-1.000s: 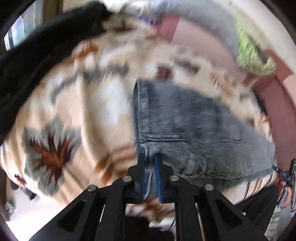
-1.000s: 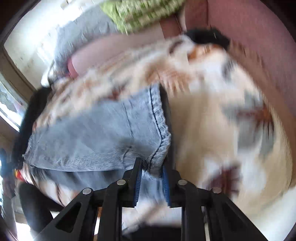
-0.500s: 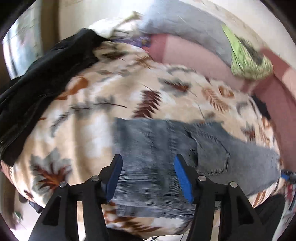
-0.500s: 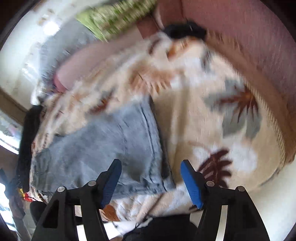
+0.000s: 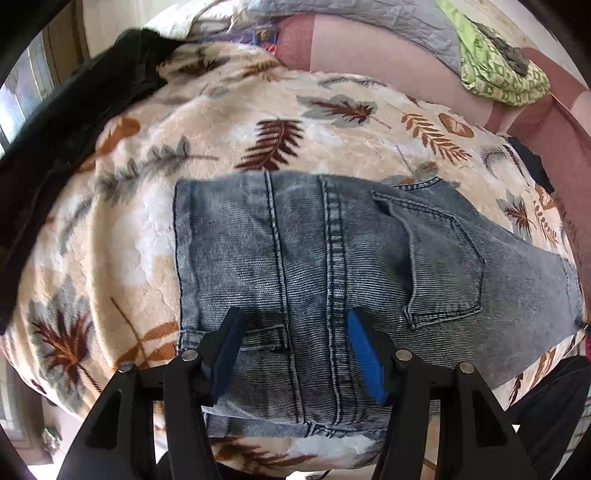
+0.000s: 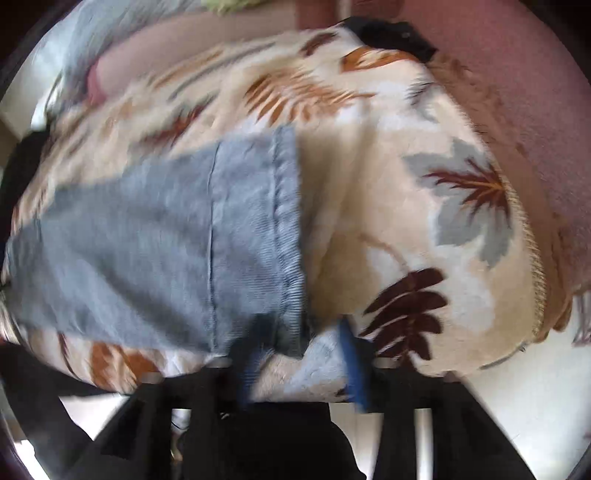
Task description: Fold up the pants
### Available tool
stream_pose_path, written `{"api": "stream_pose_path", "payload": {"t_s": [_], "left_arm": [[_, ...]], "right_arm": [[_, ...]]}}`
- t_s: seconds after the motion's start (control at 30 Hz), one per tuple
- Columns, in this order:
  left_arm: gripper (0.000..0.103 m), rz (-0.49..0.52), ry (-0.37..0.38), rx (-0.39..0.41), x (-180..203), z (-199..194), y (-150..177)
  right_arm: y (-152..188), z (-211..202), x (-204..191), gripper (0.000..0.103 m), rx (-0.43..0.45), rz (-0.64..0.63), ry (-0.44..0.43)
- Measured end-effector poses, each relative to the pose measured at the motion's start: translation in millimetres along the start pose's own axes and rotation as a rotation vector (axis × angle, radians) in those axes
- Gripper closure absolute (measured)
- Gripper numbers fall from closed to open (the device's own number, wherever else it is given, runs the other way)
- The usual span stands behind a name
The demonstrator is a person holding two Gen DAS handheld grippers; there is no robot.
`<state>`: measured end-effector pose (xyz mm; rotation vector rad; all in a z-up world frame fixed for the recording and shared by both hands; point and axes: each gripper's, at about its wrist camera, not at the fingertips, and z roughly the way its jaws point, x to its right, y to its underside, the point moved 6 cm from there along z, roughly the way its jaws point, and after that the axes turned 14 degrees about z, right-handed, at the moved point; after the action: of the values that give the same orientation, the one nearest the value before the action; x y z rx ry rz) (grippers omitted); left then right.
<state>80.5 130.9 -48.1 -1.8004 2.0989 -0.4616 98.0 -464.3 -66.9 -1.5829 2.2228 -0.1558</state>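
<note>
A home living room or bedroom: a plush leaf-print blanket [image 5: 229, 122] covers a pink sofa [image 5: 369, 48], with a grey pillow [image 5: 388, 18], a green patterned cloth [image 5: 498, 77] and dark clothing [image 5: 74, 110] lying around, and a window [image 5: 22, 99] at the left.

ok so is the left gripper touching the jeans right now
Cannot tell. In the left wrist view the left gripper is open, its blue pads over the jeans near the waistband, but no contact or gap shows plainly.
</note>
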Motion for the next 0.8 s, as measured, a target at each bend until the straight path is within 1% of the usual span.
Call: {"api": "stream_pose_path", "payload": {"t_s": [0.1, 0.13, 0.17, 0.2, 0.23, 0.27, 0.3, 0.33, 0.37, 0.4, 0.43, 0.5, 0.53, 0.57, 0.6, 0.63, 0.67, 0.7, 0.73, 0.77, 0.8], "left_arm": [[0.044, 0.027, -0.003, 0.025, 10.2, -6.4, -3.6], [0.042, 0.047, -0.015, 0.021, 14.5, -3.3, -4.4], [0.041, 0.063, -0.047, -0.007, 16.2, 5.0, -2.5], [0.038, 0.07, -0.063, -0.045, 17.1, 15.7, 0.8], [0.037, 0.067, -0.057, -0.064, 17.1, 24.2, 3.7], [0.036, 0.055, -0.057, -0.052, 15.4, 24.1, 3.7], [0.035, 0.044, -0.053, -0.054, 14.1, 21.5, 1.9], [0.035, 0.033, -0.052, -0.055, 12.4, 16.9, -0.8], [0.035, 0.024, -0.055, -0.046, 10.8, 11.2, -4.2], [0.035, 0.016, -0.061, -0.021, 8.7, 2.0, -9.0], [0.035, 0.008, -0.058, 0.043, 7.4, -15.3, -18.3], [0.034, -0.008, -0.048, 0.132, 6.2, -36.6, -34.1], [0.029, -0.017, -0.048, 0.153, 5.6, -39.8, -40.0], [0.028, -0.029, -0.05, 0.173, 5.0, -38.6, -48.7], [0.027, -0.035, -0.052, 0.171, 2.7, -32.7, -52.2], [0.027, -0.046, -0.065, 0.143, 2.1, -18.0, -54.1], [0.027, -0.055, -0.074, 0.111, 1.8, -2.0, -52.0], [0.027, -0.062, -0.079, 0.069, 1.6, 13.9, -46.2], [0.027, -0.079, -0.083, 0.021, 0.7, 31.5, -38.3], [0.027, -0.092, -0.078, 0.003, 1.3, 42.2, -32.2], [0.026, -0.099, -0.079, 0.027, 0.3, 47.4, -26.8]], "right_arm": [[-16.8, -25.3, -0.9, 0.048, 0.096, 0.032, 0.007], [-25.1, -33.8, -8.7, 0.048, 0.125, 0.037, -0.028], [-30.3, -37.1, -16.1, 0.048, 0.13, 0.039, -0.064], [-35.9, -37.2, -26.7, 0.046, 0.125, 0.041, -0.124], [-37.6, -34.2, -33.3, 0.043, 0.117, 0.047, -0.147], [-39.0, -20.8, -37.7, 0.035, 0.086, 0.06, -0.134], [-34.9, 5.4, -37.9, 0.029, 0.002, 0.057, -0.07], [-29.9, 24.8, -37.5, 0.029, -0.078, 0.05, -0.025], [-22.2, 48.4, -32.9, 0.031, -0.167, 0.051, 0.048], [-23.2, 50.6, -33.9, 0.031, -0.148, 0.034, 0.074], [-28.6, 41.4, -42.6, 0.031, -0.098, -0.005, 0.085], [-40.8, 19.4, -60.4, 0.031, 0.0, -0.016, 0.067], [-50.0, 3.6, -83.5, 0.031, 0.069, -0.054, 0.042], [-54.9, -5.5, -107.1, 0.031, 0.105, -0.102, 0.016], [-57.6, -12.0, -135.4, 0.031, 0.128, -0.155, -0.042], [-57.3, -14.0, -157.8, 0.031, 0.132, -0.193, -0.094], [-53.7, -12.1, -195.9, 0.031, 0.111, -0.262, -0.17], [-47.3, -4.2, -234.2, 0.032, 0.076, -0.334, -0.223], [-41.7, 5.9, -267.6, 0.038, 0.05, -0.395, -0.257], [-35.5, 16.6, -293.8, 0.045, 0.024, -0.444, -0.275], [-27.2, 33.1, -326.3, 0.049, -0.017, -0.501, -0.293]]}}
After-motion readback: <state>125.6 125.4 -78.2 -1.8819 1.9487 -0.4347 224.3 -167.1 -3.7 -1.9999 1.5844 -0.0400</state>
